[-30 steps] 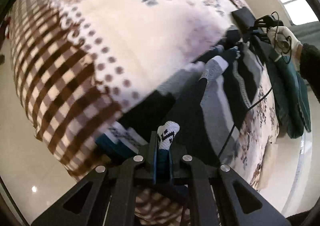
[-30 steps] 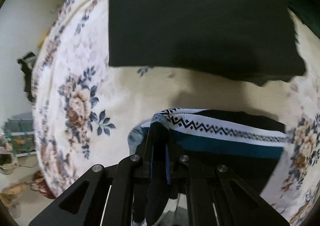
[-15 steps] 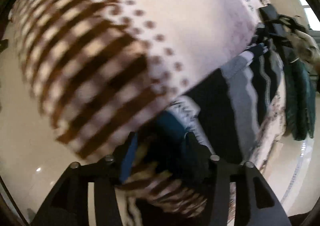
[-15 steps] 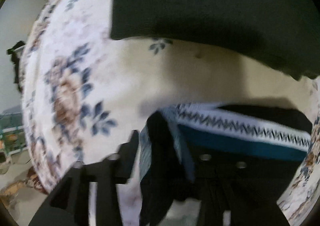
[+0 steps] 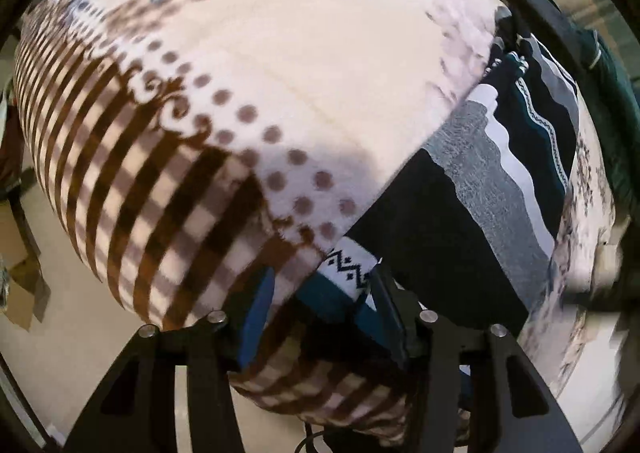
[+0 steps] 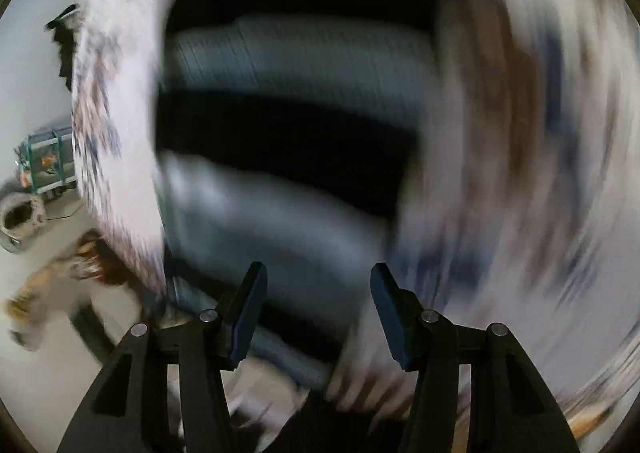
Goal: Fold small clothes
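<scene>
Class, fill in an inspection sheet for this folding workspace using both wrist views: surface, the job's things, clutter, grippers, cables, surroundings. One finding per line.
Surface: floral and checked blanket covers the work area; its edge bulges over in the left wrist view.
Job's things: banded garment in black, grey, white and teal lies flat on the blanket.
Clutter: dark green cloth at the far right edge.
Grippers: left gripper jaws apart, astride the garment's patterned corner and the blanket edge; right gripper jaws apart, holding nothing, view heavily blurred.
Cables: nothing seen clearly.
Surroundings: pale floor; a teal-framed cart in the right wrist view.
</scene>
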{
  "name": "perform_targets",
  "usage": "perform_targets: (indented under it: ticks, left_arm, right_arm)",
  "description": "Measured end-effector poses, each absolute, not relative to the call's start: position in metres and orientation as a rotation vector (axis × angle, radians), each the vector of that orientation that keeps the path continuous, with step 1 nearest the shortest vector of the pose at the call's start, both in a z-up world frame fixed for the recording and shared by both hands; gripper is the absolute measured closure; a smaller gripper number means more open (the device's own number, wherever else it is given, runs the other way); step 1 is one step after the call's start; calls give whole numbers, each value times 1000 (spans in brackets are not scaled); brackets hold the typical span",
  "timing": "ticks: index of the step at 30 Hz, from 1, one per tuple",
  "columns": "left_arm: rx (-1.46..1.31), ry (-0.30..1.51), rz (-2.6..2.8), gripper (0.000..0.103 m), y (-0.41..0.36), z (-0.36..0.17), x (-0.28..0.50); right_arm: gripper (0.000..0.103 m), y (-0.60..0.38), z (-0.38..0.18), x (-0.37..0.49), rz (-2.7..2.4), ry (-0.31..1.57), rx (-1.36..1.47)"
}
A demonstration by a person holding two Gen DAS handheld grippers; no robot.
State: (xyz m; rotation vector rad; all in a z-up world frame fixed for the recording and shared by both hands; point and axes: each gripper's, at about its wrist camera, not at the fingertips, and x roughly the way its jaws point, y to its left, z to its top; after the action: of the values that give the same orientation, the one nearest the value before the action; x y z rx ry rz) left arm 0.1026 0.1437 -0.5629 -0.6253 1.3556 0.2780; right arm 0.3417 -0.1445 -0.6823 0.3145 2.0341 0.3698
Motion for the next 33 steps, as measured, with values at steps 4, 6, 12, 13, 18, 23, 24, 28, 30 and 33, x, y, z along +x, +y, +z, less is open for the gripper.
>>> perform_targets:
  ticks: [4, 6, 12, 13, 18, 23, 24, 28, 30, 33]
  left_arm:
    - [-676, 1334, 289, 98, 145, -559, 102]
    - [-713, 1320, 284, 99, 147, -556, 100]
    - [-762, 1294, 257, 100, 144, -536, 92]
    - [-771, 1291, 253, 100, 144, -533, 89]
    - [-817, 1286, 236, 100, 140, -528, 83]
    - [-820, 1319, 236, 100, 132, -545, 79]
    - [-817, 1329, 236, 100, 131, -548, 78]
    - [-815, 1340, 230, 100, 127, -556, 75]
    - [-801, 1347, 226, 99, 125, -558, 75]
    - [-782, 1365, 224, 99, 123, -566, 75]
  right_arm:
    - [47, -160, -718, 258, 313, 2116, 540]
    - [47, -158, -723, 237, 313, 2097, 583]
    - [98, -154, -710, 217, 266, 1986, 479]
    - [99, -155, -705, 216, 266, 1970, 461]
    - [99, -159, -688, 215, 273, 1935, 393]
    - [100, -169, -690, 219, 266, 1945, 329]
    - [100, -172, -692, 219, 261, 1945, 312]
    - [103, -192, -712, 227, 207, 1977, 217]
    - [103, -210, -723, 226, 191, 2003, 293]
    - [103, -231, -727, 228, 208, 2016, 424]
